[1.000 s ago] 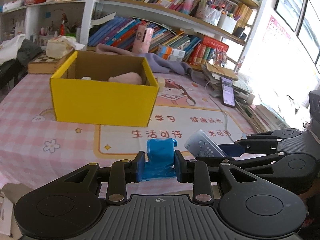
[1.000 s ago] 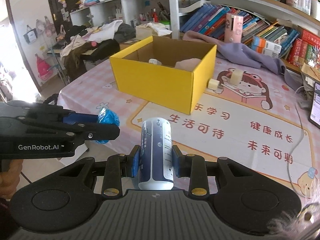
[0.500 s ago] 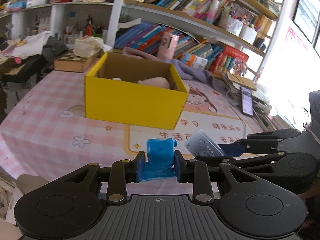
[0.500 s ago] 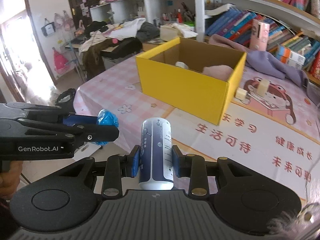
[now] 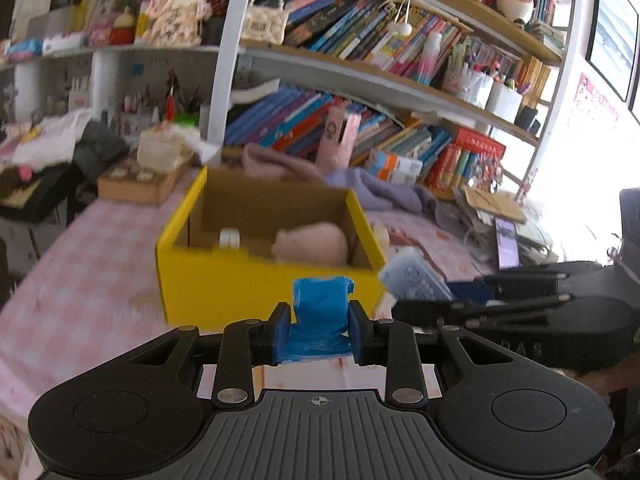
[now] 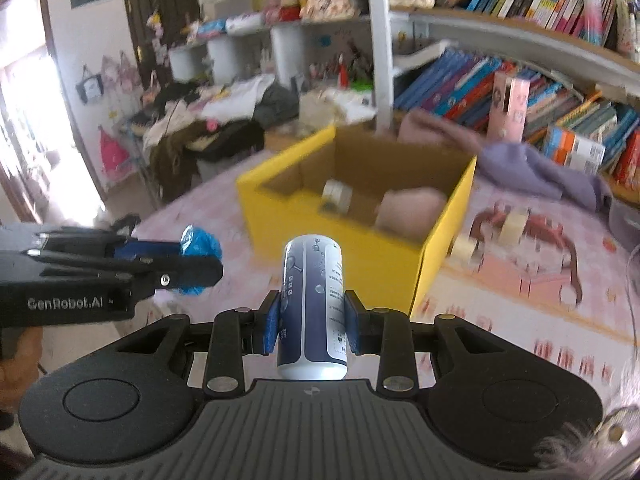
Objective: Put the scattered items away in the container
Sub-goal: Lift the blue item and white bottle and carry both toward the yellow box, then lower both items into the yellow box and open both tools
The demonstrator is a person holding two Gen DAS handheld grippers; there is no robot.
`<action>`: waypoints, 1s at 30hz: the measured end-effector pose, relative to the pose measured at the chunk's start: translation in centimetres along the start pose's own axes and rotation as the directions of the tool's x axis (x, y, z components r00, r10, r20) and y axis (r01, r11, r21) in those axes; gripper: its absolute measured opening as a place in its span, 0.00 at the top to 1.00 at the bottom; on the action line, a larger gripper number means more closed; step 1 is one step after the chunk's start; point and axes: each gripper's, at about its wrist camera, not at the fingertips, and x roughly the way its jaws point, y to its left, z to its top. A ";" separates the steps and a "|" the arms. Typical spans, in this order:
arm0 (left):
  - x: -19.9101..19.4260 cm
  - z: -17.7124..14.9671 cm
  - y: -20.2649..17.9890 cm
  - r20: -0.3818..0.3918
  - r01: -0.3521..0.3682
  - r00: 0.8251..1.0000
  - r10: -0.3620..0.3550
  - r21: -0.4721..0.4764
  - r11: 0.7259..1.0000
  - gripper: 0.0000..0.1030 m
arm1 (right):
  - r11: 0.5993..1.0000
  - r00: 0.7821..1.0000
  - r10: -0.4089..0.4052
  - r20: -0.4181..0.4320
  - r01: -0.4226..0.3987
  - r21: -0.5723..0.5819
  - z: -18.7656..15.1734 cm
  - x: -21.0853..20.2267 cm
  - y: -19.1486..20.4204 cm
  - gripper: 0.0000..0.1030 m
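My left gripper (image 5: pixel 320 334) is shut on a crumpled blue plastic bag roll (image 5: pixel 320 314), held in the air just in front of the yellow cardboard box (image 5: pixel 240 284). My right gripper (image 6: pixel 312 320) is shut on a blue and white canister (image 6: pixel 314 300), held upright before the same yellow box (image 6: pixel 360 248). Inside the box lie a pink plush lump (image 5: pixel 312 244) and a small white tape roll (image 5: pixel 229 237). In the right wrist view the left gripper (image 6: pixel 200 268) with the blue bag (image 6: pixel 200 244) shows at the left. The right gripper's canister (image 5: pixel 416 284) shows in the left wrist view.
The box stands on a pink checked tablecloth (image 5: pixel 80 264). Two pale tape rolls (image 6: pixel 512 224) lie right of the box. A purple cloth (image 6: pixel 532 168), a phone (image 5: pixel 506 246) and papers lie behind. Bookshelves (image 5: pixel 360 64) fill the background; clutter on a chair (image 6: pixel 224 136) at the left.
Both grippers have risen and moved toward the yellow box, which now looks nearer and shows more of its inside. Both grips are unchanged.
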 end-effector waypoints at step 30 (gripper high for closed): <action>19.7 4.7 0.3 -0.267 -0.102 0.957 0.116 0.066 0.993 0.72 | 0.767 0.961 -0.010 -0.277 -0.170 -0.619 12.8 26.4 -6.8 0.71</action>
